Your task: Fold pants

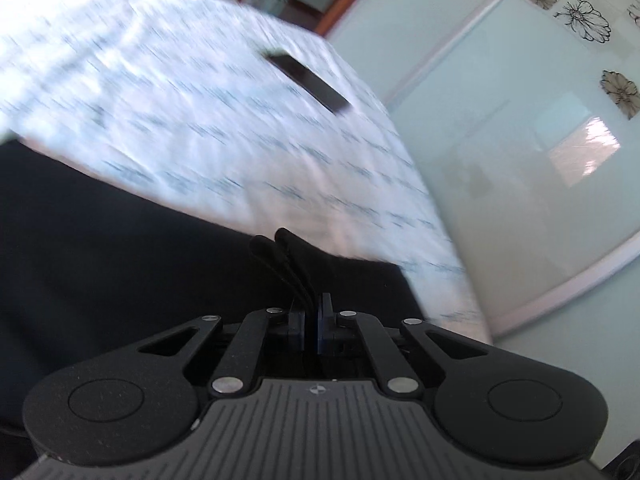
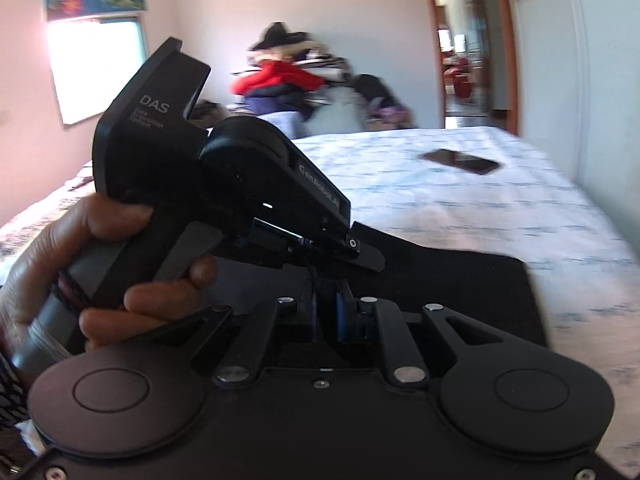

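Observation:
The black pants (image 1: 100, 248) lie spread on a bed, filling the lower left of the left wrist view. My left gripper (image 1: 312, 304) is shut on a pinched-up fold of the pants, which sticks out above its fingers. In the right wrist view the same pants (image 2: 452, 284) lie flat ahead. There a hand (image 2: 100, 248) holds the left gripper (image 2: 366, 258) with its tip down on the cloth. Just behind it, my right gripper (image 2: 326, 300) has its jaws close together with dark cloth between them. Its tips are partly hidden by the left gripper.
The bed has a white patterned sheet (image 1: 200, 120). A dark phone (image 1: 308, 80) (image 2: 460, 160) lies on it beyond the pants. Flower-printed sliding wardrobe doors (image 1: 520, 140) stand right of the bed. A pile of clothes (image 2: 288, 80) and an open doorway (image 2: 464, 48) are at the far wall.

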The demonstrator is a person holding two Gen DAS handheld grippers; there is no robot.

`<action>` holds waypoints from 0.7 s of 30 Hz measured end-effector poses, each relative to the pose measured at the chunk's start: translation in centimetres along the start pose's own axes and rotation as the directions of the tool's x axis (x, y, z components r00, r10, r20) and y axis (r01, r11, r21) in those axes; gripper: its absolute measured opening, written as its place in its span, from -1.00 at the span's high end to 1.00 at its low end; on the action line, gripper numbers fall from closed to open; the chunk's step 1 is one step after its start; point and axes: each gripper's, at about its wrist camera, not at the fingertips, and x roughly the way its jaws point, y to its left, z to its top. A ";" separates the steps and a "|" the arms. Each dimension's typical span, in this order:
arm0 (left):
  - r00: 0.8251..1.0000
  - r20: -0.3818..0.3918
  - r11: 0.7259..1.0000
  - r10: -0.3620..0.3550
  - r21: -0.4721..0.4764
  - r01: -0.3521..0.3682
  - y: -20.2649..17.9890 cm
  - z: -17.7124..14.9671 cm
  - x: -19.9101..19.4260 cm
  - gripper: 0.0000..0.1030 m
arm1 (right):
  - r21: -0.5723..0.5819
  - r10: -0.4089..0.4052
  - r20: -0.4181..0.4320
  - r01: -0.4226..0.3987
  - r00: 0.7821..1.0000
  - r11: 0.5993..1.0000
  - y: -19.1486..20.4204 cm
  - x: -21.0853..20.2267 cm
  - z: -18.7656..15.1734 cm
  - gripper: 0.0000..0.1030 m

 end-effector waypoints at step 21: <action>0.944 0.038 0.944 0.327 -0.066 -0.324 9.4 1.5 -6.7 -0.09 | 0.062 0.224 -0.166 -0.216 0.960 0.974 5.1 8.7 0.1 0.64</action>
